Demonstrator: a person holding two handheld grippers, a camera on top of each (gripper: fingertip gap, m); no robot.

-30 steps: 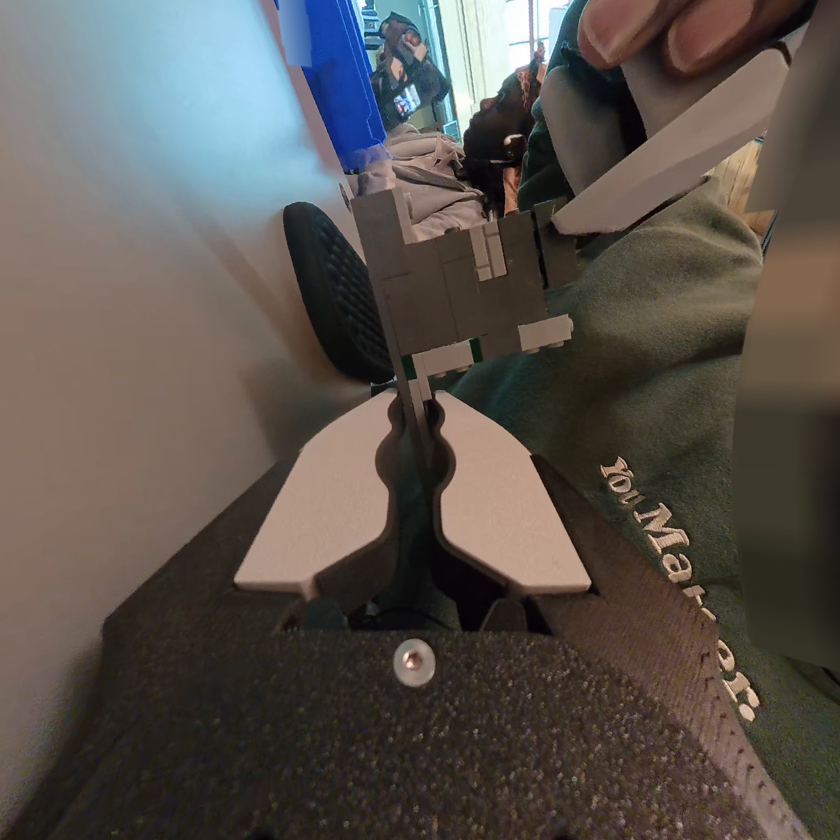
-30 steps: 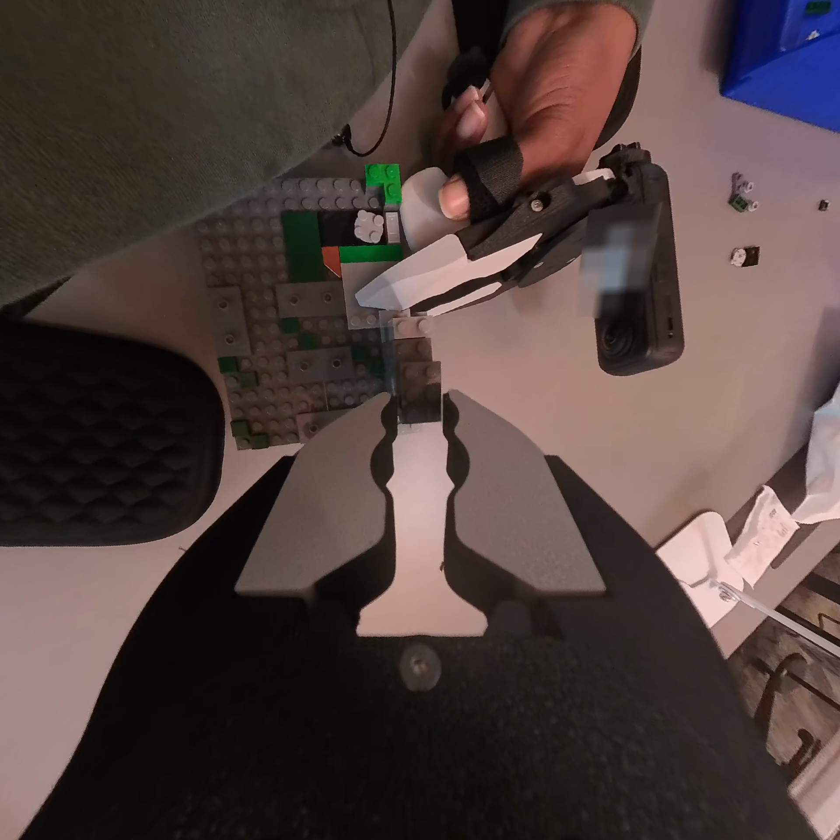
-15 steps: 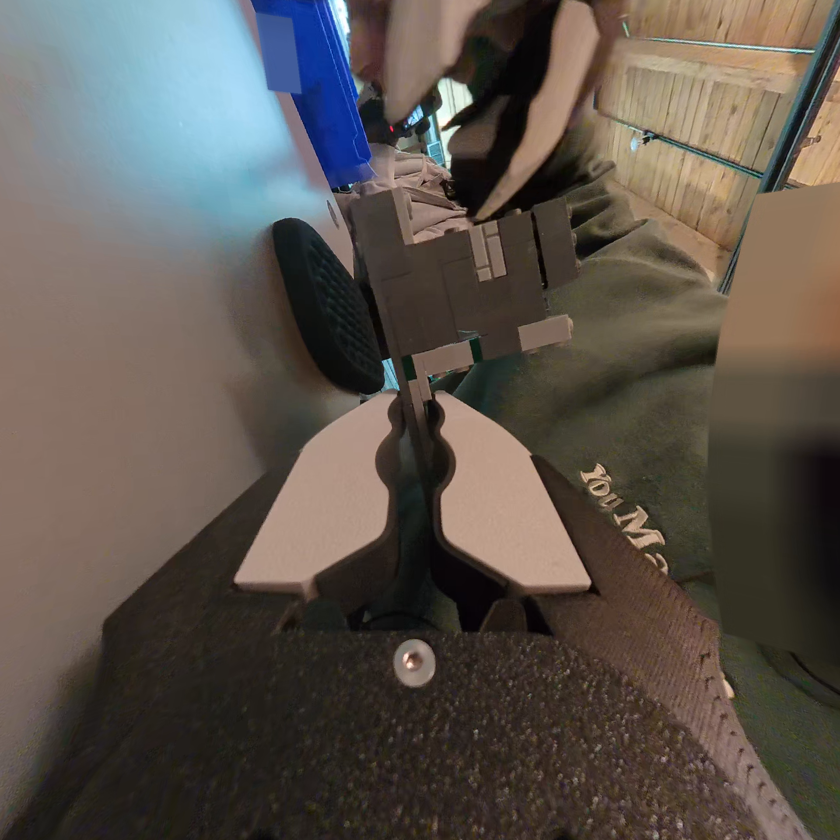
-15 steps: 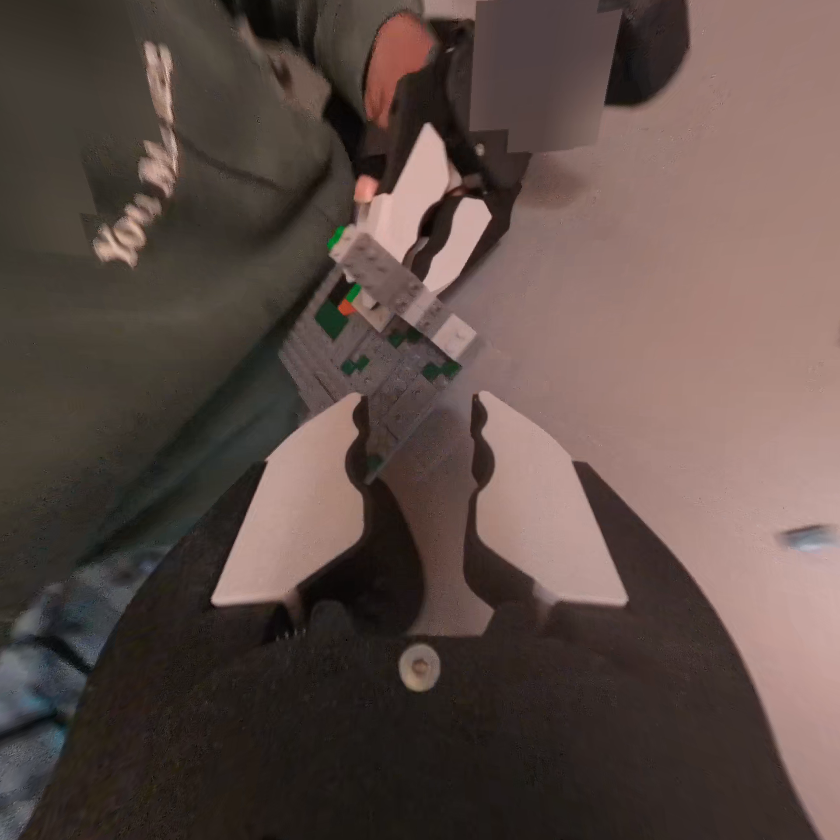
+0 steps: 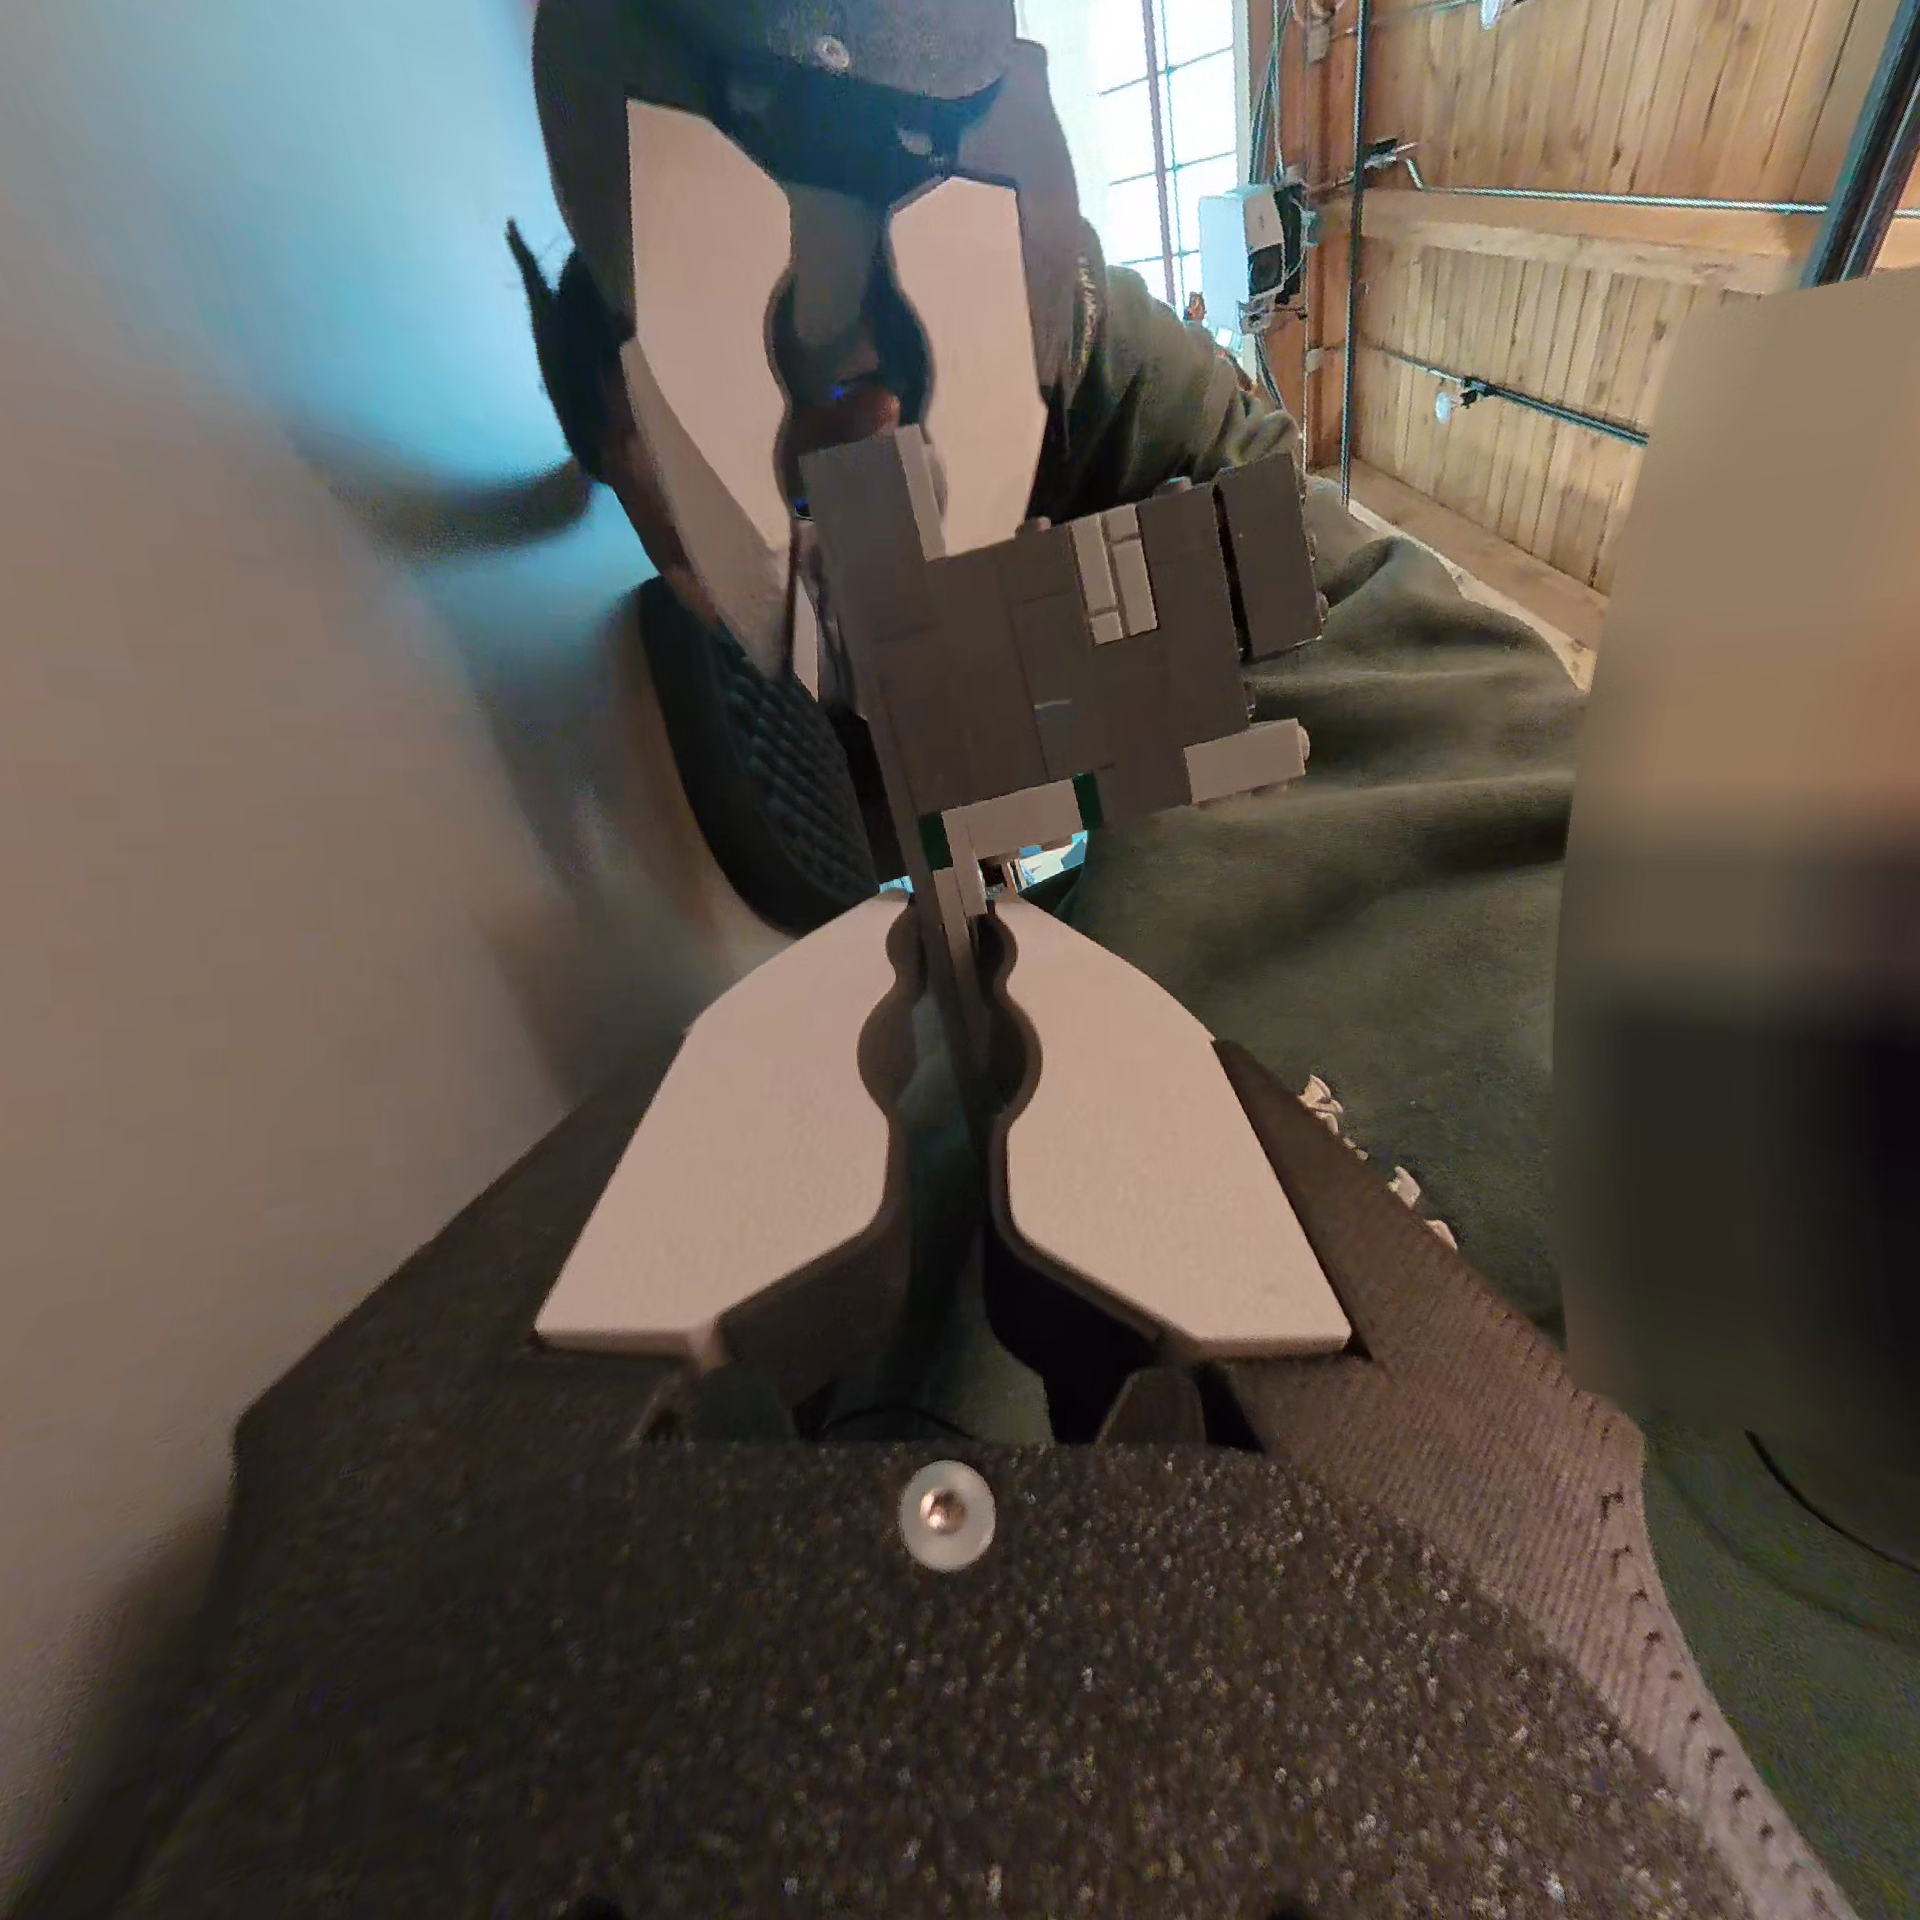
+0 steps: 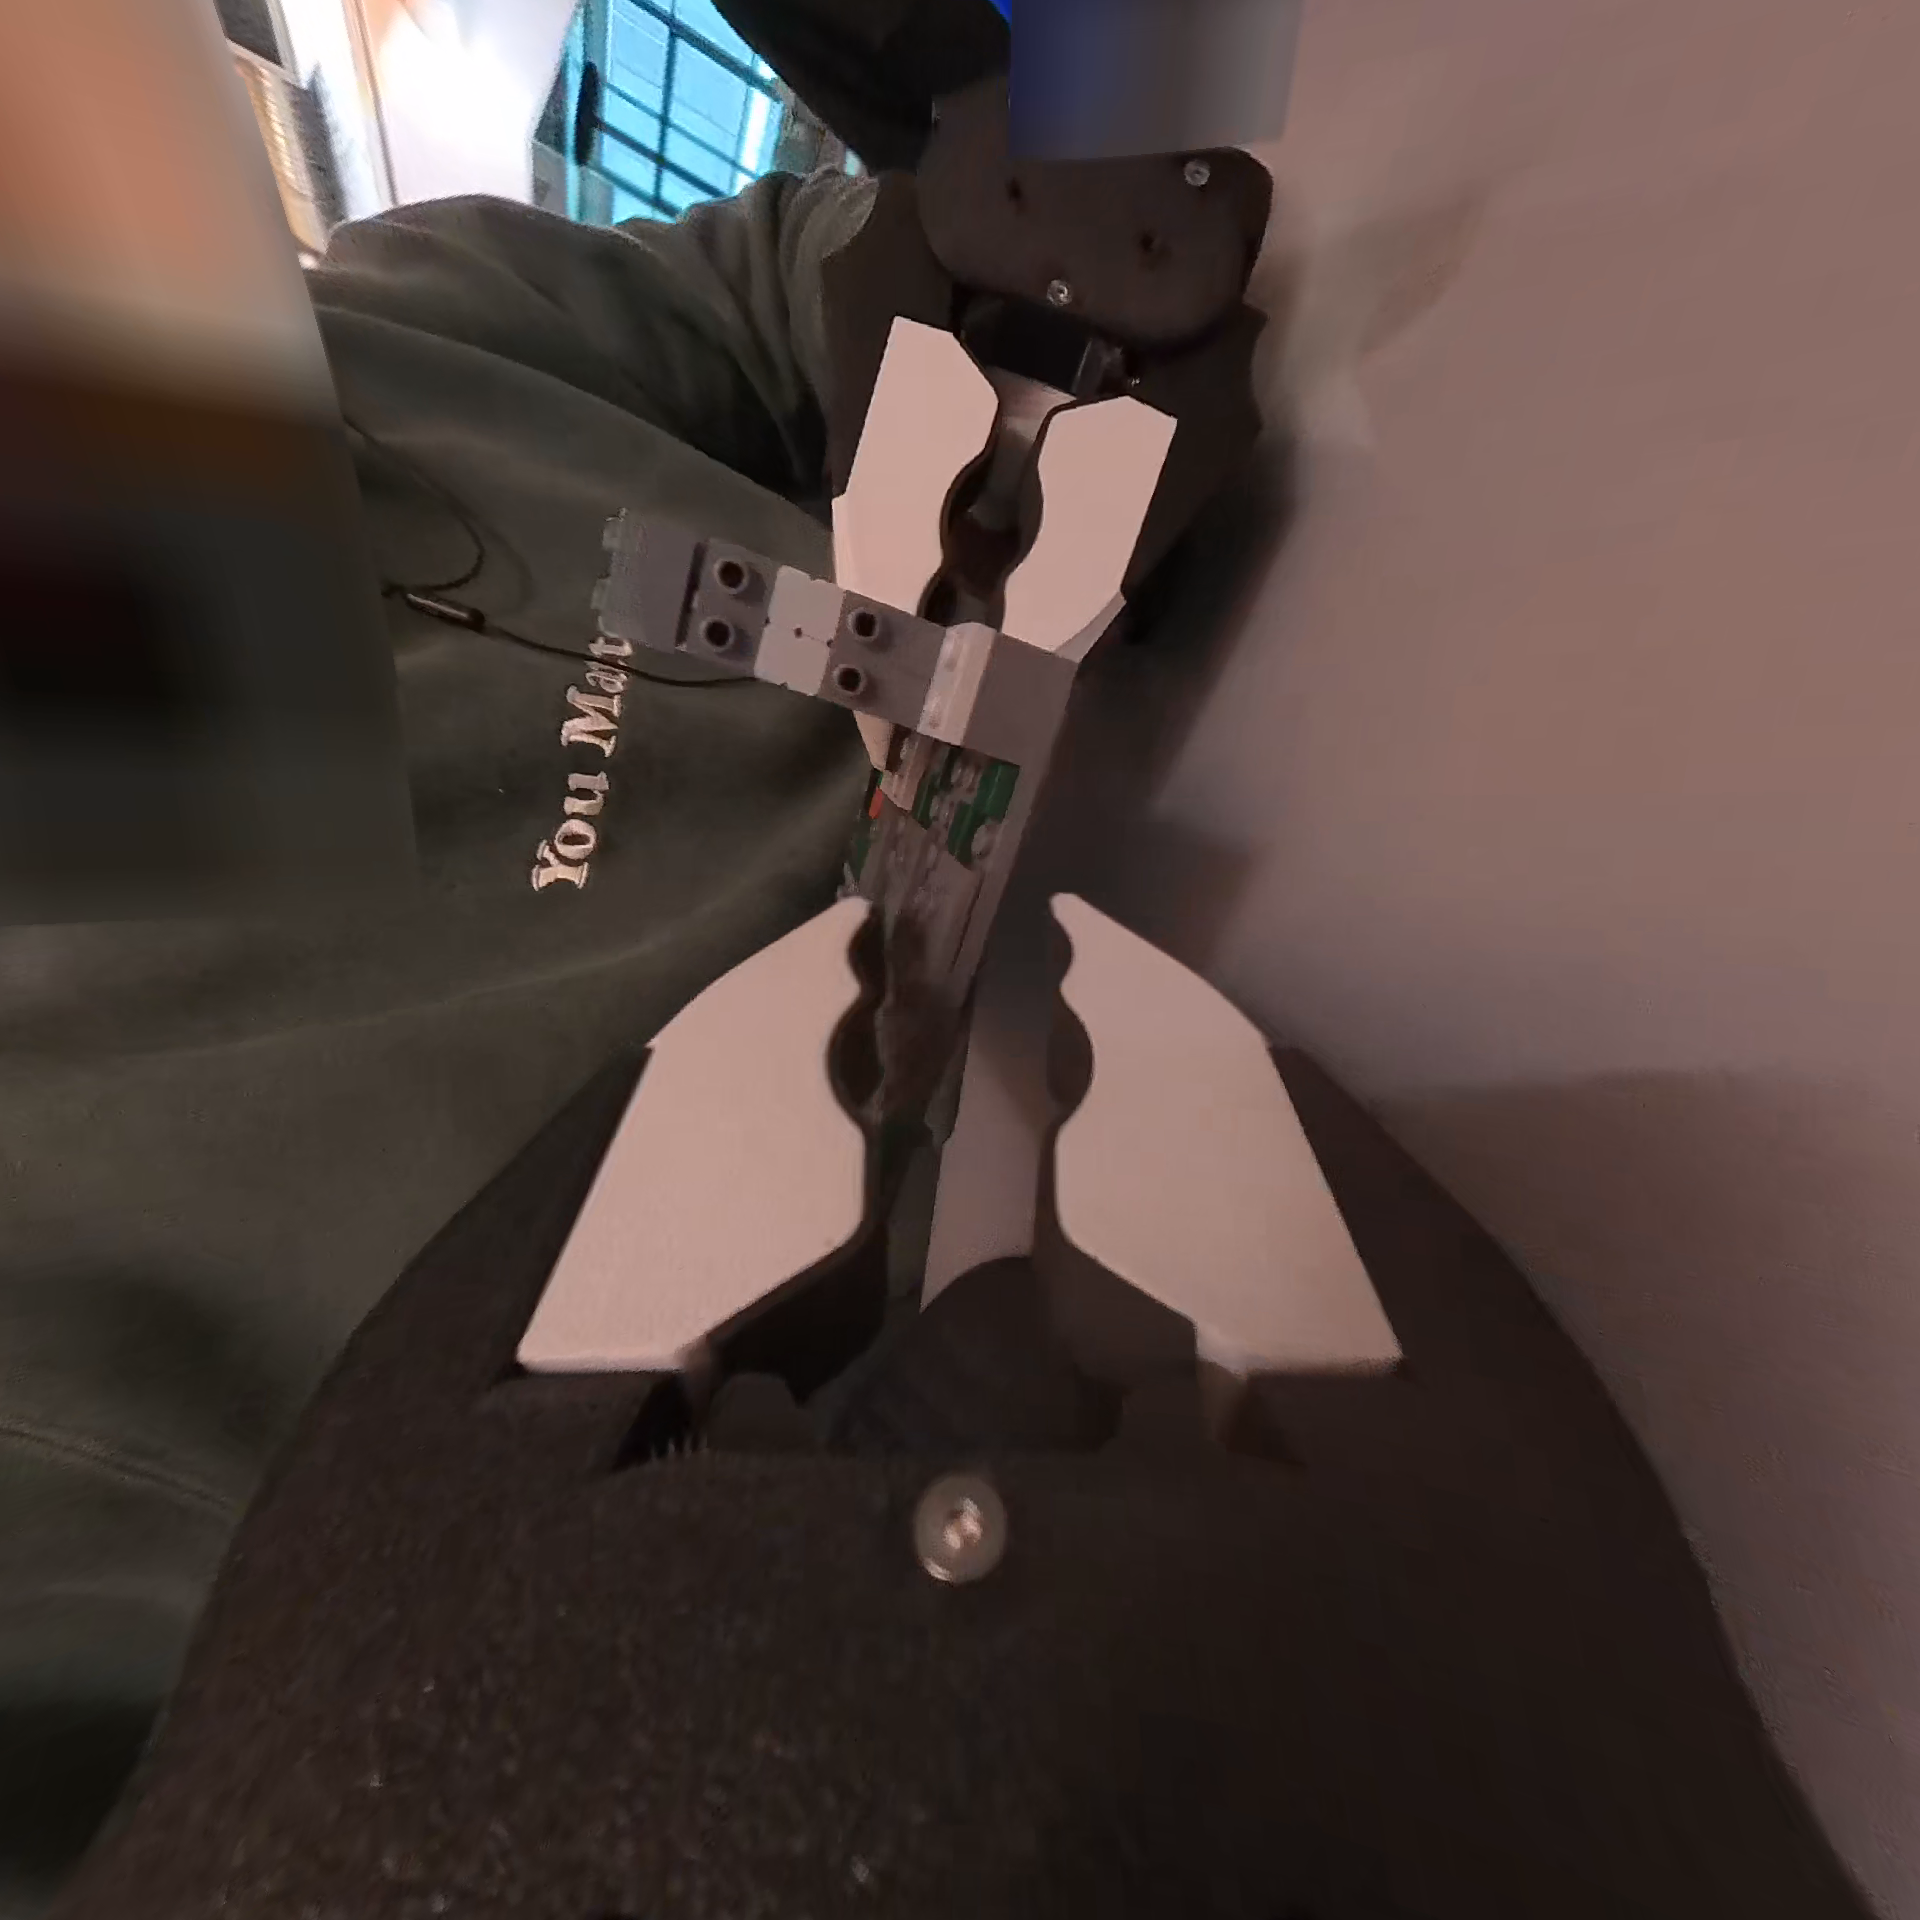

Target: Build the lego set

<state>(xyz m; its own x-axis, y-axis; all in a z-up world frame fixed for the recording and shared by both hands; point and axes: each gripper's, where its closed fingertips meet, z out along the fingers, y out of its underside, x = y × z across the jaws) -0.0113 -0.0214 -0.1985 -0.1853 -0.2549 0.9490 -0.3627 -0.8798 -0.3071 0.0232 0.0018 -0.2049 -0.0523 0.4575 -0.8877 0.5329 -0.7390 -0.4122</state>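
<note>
My left gripper (image 5: 951, 909) is shut on the near edge of a grey lego plate build (image 5: 1039, 665) and holds it upright in the air, with the smooth underside facing right. My right gripper (image 5: 873, 582) points back at me from the far side, and its open fingers straddle the plate's upper far corner. In the right wrist view the plate (image 6: 935, 831) runs edge-on into the gap of my right gripper (image 6: 958, 902), with its green-studded face to the left. Light grey bricks (image 6: 810, 634) stick out sideways near the far end, where the left gripper (image 6: 977, 644) clamps it.
The pale table surface (image 5: 260, 727) fills the left side, with a black mesh pad (image 5: 769, 779) lying on it. A person's dark green sweatshirt (image 5: 1351, 883) is close on the right and also shows in the right wrist view (image 6: 416, 831). A wooden wall (image 5: 1558, 156) stands behind. My hands' fingertips stand some 5 cm from each other.
The right gripper swung from beside and above the plate round to face the left gripper, and its open fingers now straddle the plate's edge. The left gripper kept its hold.
</note>
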